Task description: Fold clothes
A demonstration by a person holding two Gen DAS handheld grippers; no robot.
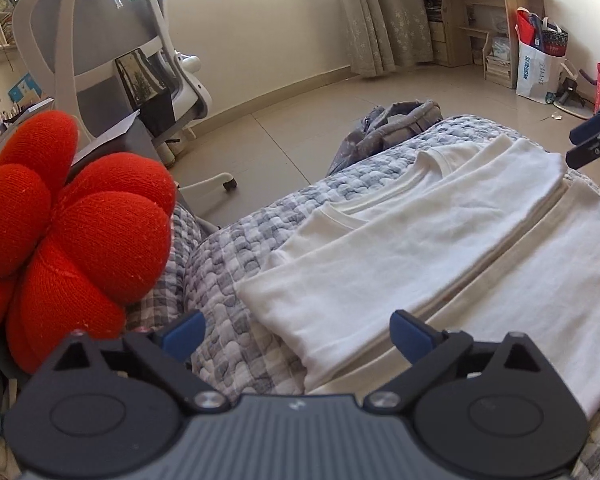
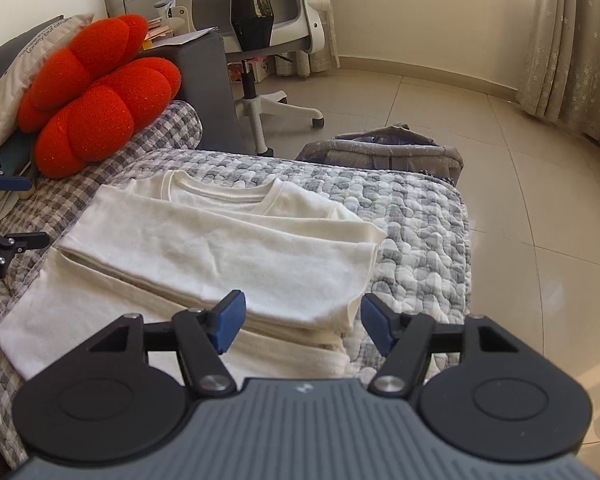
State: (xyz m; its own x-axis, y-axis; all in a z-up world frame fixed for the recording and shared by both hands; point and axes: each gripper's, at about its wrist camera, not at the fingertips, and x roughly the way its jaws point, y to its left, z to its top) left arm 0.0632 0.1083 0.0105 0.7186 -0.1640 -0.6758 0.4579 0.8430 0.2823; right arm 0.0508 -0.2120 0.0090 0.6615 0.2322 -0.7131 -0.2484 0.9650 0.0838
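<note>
The white shirt (image 2: pixel 220 252) was soft matt cloth on a puffy quilted blanket (image 2: pixel 412 216). Beside the blanket, the red cushion (image 1: pixel 80 236) looked knitted; the floor tiles (image 2: pixel 520 184) shone glossy.

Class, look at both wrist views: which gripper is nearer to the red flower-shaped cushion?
Left. The left gripper hangs open right beside the red flower-shaped cushion, at the white T-shirt's near edge. The right gripper, also open, sits across the shirt, farther away.

Red cushion (image 2: pixel 96 108) beside office chair (image 1: pixel 100 40), grey quilt (image 2: pixel 412 216) below
</note>
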